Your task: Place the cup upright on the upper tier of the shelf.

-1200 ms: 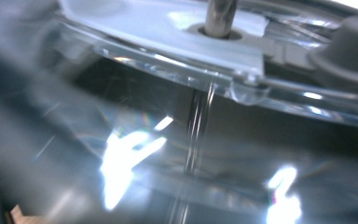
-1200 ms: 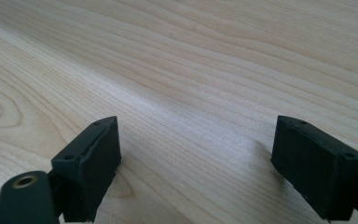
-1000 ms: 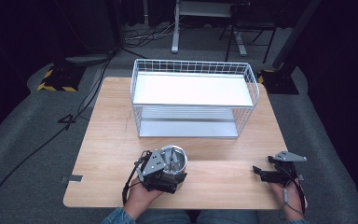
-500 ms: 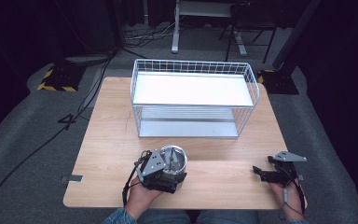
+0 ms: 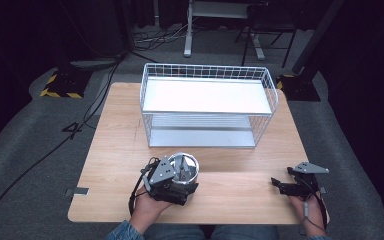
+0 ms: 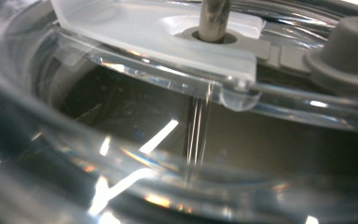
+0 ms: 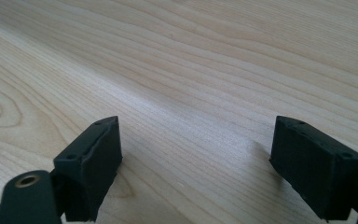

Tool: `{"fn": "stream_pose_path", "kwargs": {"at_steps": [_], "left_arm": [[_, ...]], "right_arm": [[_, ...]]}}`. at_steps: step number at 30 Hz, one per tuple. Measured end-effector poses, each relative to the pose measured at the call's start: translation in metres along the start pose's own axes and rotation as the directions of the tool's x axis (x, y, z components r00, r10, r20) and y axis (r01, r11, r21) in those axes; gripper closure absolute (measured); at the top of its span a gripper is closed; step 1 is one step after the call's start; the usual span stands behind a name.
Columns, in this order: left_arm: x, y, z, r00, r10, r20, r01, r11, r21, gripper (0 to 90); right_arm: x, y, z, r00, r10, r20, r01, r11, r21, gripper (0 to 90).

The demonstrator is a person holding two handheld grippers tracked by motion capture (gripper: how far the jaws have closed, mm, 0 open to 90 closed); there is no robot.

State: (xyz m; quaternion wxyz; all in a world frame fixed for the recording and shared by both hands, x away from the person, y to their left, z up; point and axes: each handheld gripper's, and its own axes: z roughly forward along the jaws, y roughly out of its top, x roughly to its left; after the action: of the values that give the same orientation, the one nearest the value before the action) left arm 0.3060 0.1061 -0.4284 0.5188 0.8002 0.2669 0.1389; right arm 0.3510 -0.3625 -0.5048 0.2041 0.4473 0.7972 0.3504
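The left tongs (image 5: 176,181) sit at the near edge of the bench (image 5: 115,145), at about 7 o'clock from its centre, pressed up against a round clear container (image 5: 185,167) with a metal shaft and lid parts inside. In the left gripper view the container wall (image 6: 135,154) is hard against the lens, with a translucent flap (image 6: 135,28) and a steel shaft (image 6: 213,18) above it. The jaws themselves are hidden here, so whether the left tongs are clamped on the container or merely beside it cannot be told.

The right tongs (image 5: 287,186) rest at about 5 o'clock on the bench, well apart from the container. In the right gripper view they (image 7: 196,158) stand wide open with bare wood between the jaws; nothing is held.

Governing relation: the container lies directly ahead of the left tongs, toward 12 o'clock, in contact or nearly so. From the right tongs it lies toward 9 o'clock, across open bench. The left hand (image 5: 147,207) is therefore the nearer by far. The container's long axis appears vertical, with the shaft upright, so a side grip across its wall is the likely approach.

A white wire rack (image 5: 207,107) with two shelves stands beyond the container toward 12 o'clock, near but not touching. If the container is destined for it, the path is straight forward from the left tongs; this is a judgement only.
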Motion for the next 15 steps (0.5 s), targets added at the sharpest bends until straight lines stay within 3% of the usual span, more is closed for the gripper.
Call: {"fn": "stream_pose_path", "kwargs": {"at_steps": [15], "left_arm": [[0.012,0.038,-0.023,0.9996,-0.023,0.014,0.023,0.9997,-0.008,3.4]], "right_arm": [[0.0,0.0,0.0,1.0,-0.003,0.003,0.003,1.0,-0.001,16.8]]}}
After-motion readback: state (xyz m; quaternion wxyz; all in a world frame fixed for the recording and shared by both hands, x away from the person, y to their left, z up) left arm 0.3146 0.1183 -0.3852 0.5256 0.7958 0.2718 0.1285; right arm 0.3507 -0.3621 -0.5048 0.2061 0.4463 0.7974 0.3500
